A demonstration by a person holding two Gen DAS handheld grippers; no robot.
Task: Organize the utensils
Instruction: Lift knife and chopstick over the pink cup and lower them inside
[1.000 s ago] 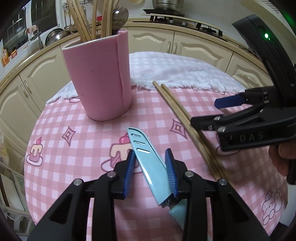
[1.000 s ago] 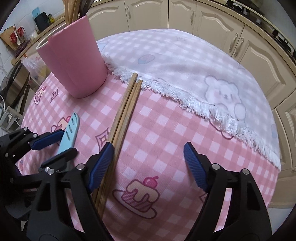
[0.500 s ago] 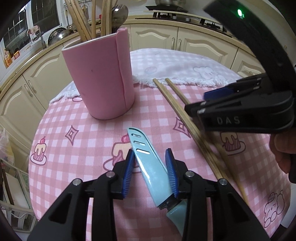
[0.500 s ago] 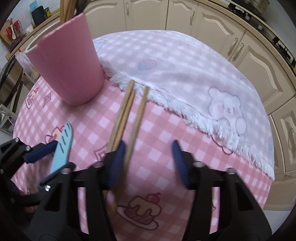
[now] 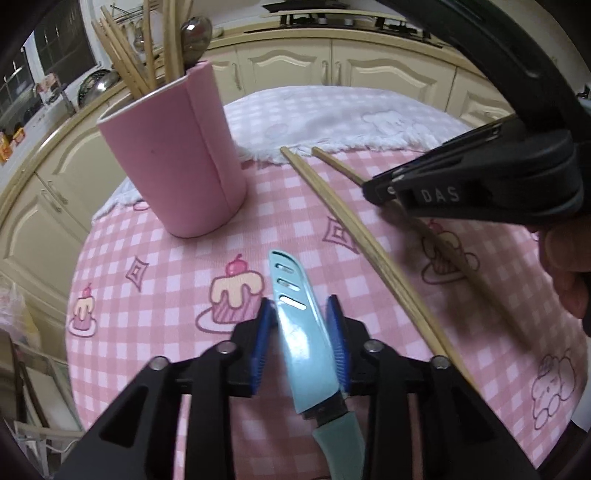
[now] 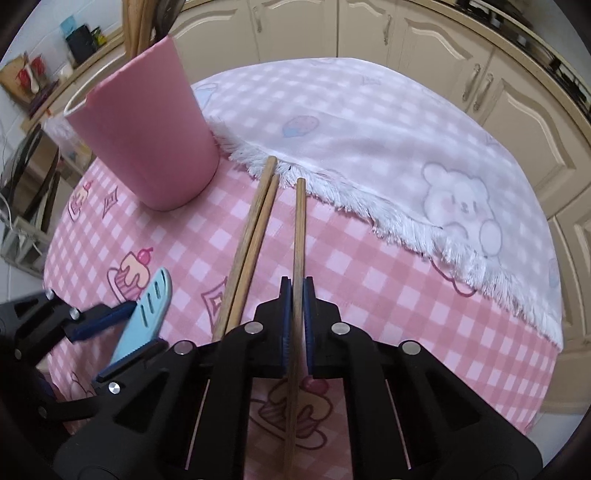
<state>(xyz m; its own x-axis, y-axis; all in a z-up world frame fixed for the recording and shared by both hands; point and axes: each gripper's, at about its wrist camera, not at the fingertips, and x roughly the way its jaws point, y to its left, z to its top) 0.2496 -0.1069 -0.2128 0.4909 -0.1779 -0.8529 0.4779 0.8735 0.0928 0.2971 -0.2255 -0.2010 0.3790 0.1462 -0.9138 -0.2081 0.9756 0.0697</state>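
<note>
A pale blue sheathed knife sits between the pads of my left gripper, which is shut on it just above the pink checked tablecloth. My right gripper is shut on one wooden chopstick, whose far tip points at the fringed cloth. Two more chopsticks lie side by side just left of it. The pink holder stands at the back left with several chopsticks and a spoon in it. In the right wrist view the knife and left gripper are at the lower left.
A white fringed cloth with a bear print covers the far half of the round table. Cream kitchen cabinets ring the table. A person's hand holds the right gripper at the right edge of the left wrist view.
The right gripper's jaws went from wide to shut on one chopstick, which now lies apart from the other two. The left gripper kept its hold on the knife.
</note>
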